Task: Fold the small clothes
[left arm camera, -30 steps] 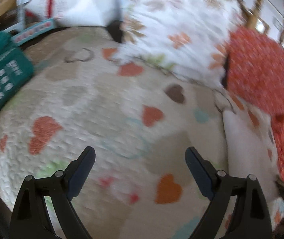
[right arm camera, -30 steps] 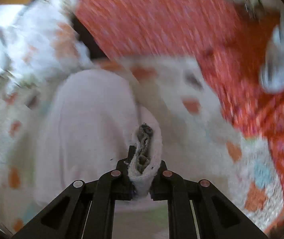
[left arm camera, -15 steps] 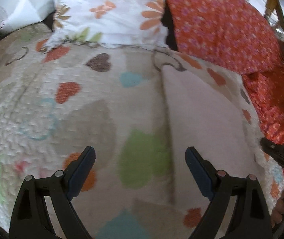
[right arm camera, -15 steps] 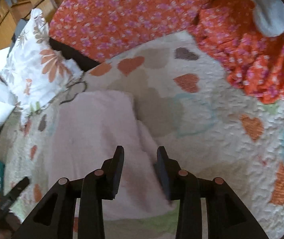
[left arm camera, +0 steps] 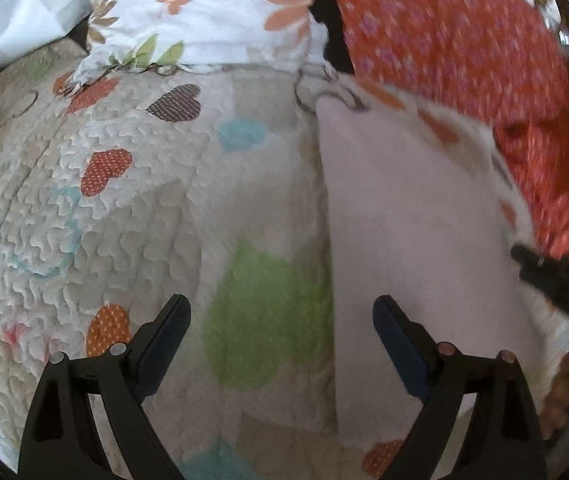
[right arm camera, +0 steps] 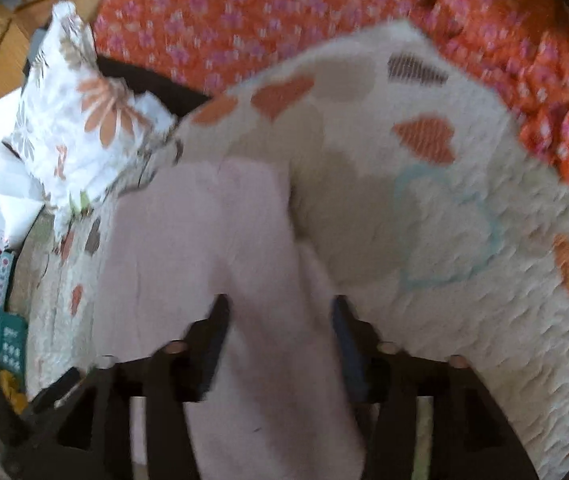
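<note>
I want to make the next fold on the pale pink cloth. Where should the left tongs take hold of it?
Probably the pale pink cloth is best taken at its long straight left edge, near the corner closest to the left tongs, which hang open above it. Come in low from the left over the heart quilt; that edge lies flat and clear.

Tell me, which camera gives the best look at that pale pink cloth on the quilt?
The left wrist view: the pink cloth lies flat and fairly sharp, with its straight left edge clear on the quilt. The right wrist view is blurred, and its open fingers cover the cloth's near part.
</note>
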Tool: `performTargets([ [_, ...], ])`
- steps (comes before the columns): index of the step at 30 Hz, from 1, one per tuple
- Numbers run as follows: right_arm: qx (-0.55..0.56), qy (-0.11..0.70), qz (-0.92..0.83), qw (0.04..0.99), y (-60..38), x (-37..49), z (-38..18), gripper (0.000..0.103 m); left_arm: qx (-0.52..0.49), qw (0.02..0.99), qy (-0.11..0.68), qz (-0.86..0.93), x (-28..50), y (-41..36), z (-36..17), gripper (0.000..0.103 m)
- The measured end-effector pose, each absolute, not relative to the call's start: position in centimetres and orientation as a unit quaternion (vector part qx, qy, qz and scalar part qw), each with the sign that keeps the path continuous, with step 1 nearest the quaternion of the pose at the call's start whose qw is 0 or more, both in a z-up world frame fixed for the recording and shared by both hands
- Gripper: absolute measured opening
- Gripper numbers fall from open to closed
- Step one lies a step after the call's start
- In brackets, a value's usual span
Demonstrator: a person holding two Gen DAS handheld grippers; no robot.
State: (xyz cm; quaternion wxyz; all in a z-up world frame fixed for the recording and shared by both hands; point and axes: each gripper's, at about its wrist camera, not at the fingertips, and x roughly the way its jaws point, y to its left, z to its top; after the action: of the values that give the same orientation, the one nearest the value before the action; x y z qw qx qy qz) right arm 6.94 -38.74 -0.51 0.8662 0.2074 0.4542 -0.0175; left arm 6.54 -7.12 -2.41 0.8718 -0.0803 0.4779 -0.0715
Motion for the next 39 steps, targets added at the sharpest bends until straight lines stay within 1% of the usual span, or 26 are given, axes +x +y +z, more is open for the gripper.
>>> performTargets([
  [1, 0.211, 0.455, -0.016, 0.865, -39.0, 7.1, -0.9, 0.072, -0.1, 0.865, 0.483, -0.09, 7.1, -7.0, -2.8, 0.093],
  [4, 0.257, 0.469, 0.028, 0.844, -39.2, 8.3, -3.1, 0.072, -0.152, 0.827, 0.517, -0.158, 8.6, -7.9, -4.7, 0.093],
  [5, 0.26, 0.472, 0.038, 0.842, -39.0, 8.6, -3.5, 0.071, -0.159, 0.824, 0.52, -0.162, 8.8, -8.2, -5.2, 0.096],
  [7, 0.27, 0.471, 0.047, 0.838, -38.7, 9.2, -4.2, 0.066, -0.158, 0.834, 0.505, -0.158, 8.7, -8.6, -5.2, 0.095],
  [8, 0.283, 0.469, 0.054, 0.835, -38.8, 9.4, -4.3, 0.051, -0.153, 0.834, 0.505, -0.159, 8.8, -8.9, -5.0, 0.077],
  [9, 0.325, 0.473, 0.084, 0.814, -39.0, 9.7, -4.8, 0.039, -0.151, 0.836, 0.502, -0.163, 8.8, -9.1, -4.7, 0.056],
  [10, 0.345, 0.473, 0.089, 0.806, -39.0, 9.7, -5.0, 0.035, -0.157, 0.827, 0.507, -0.187, 8.9, -9.4, -4.1, 0.03],
  [12, 0.355, 0.47, 0.097, 0.802, -38.6, 9.7, -4.6, 0.032, -0.155, 0.834, 0.5, -0.176, 8.7, -9.1, -2.9, 0.029],
  [14, 0.374, 0.457, 0.117, 0.799, -38.6, 9.4, -3.7, 0.03, -0.135, 0.853, 0.479, -0.157, 8.3, -8.9, -1.4, 0.023],
  [15, 0.374, 0.45, 0.119, 0.803, -38.6, 9.2, -3.1, 0.03, -0.114, 0.862, 0.473, -0.139, 8.3, -8.9, -1.1, 0.023],
  [17, 0.343, 0.466, 0.061, 0.813, -38.8, 9.0, -3.0, 0.033, -0.07, 0.876, 0.47, -0.08, 8.5, -8.6, -1.2, 0.03],
  [18, 0.325, 0.48, 0.029, 0.814, -39.0, 9.0, -3.3, 0.036, -0.062, 0.875, 0.476, -0.063, 8.6, -8.3, -1.7, 0.031],
  [19, 0.321, 0.485, 0.012, 0.813, -39.2, 8.9, -3.6, 0.042, -0.06, 0.869, 0.488, -0.051, 8.7, -7.9, -2.3, 0.032],
  [21, 0.339, 0.477, 0.005, 0.811, -39.7, 8.4, -3.3, 0.043, -0.079, 0.859, 0.502, -0.06, 8.6, -7.4, -2.8, 0.033],
  [22, 0.336, 0.471, 0.002, 0.816, -39.6, 8.2, -2.7, 0.043, -0.085, 0.858, 0.502, -0.065, 8.4, -7.1, -2.5, 0.04],
  [23, 0.323, 0.458, -0.001, 0.828, -39.2, 7.7, -1.6, 0.043, -0.087, 0.861, 0.497, -0.066, 8.2, -7.0, -2.2, 0.049],
  [24, 0.309, 0.445, -0.001, 0.841, -38.7, 7.4, -0.4, 0.043, -0.084, 0.872, 0.479, -0.06, 7.7, -6.7, -1.3, 0.054],
  [26, 0.274, 0.422, 0.009, 0.864, -36.8, 6.6, 1.9, 0.043, -0.078, 0.892, 0.444, -0.043, 6.5, -6.2, 0.2, 0.069],
  [27, 0.262, 0.417, 0.018, 0.87, -36.0, 6.4, 2.5, 0.043, -0.074, 0.902, 0.424, -0.034, 6.0, -5.9, 1.0, 0.072],
  [29, 0.244, 0.422, 0.053, 0.871, -33.6, 5.9, 2.9, 0.043, -0.065, 0.922, 0.382, -0.012, 4.6, -5.4, 2.4, 0.084],
  [30, 0.239, 0.433, 0.07, 0.866, -32.6, 5.9, 2.6, 0.043, -0.063, 0.934, 0.352, -0.013, 4.1, -5.1, 2.9, 0.086],
  [31, 0.234, 0.45, 0.086, 0.858, -31.5, 6.0, 2.0, 0.046, -0.058, 0.943, 0.328, 0.001, 3.2, -4.6, 3.6, 0.09],
  [32, 0.229, 0.467, 0.096, 0.849, -30.6, 6.0, 1.3, 0.05, -0.054, 0.949, 0.31, 0.012, 2.7, -4.3, 4.1, 0.092],
  [33, 0.223, 0.487, 0.103, 0.838, -29.7, 6.0, 0.3, 0.051, -0.046, 0.957, 0.286, 0.027, 1.9, -4.2, 4.7, 0.093],
  [35, 0.204, 0.518, 0.103, 0.824, -28.5, 6.0, -1.3, 0.052, -0.038, 0.967, 0.249, 0.046, 0.9, -3.4, 5.6, 0.103],
  [39, 0.17, 0.532, 0.089, 0.825, -27.2, 5.3, -1.4, 0.055, -0.039, 0.977, 0.208, 0.038, -0.9, -2.3, 7.3, 0.103],
])
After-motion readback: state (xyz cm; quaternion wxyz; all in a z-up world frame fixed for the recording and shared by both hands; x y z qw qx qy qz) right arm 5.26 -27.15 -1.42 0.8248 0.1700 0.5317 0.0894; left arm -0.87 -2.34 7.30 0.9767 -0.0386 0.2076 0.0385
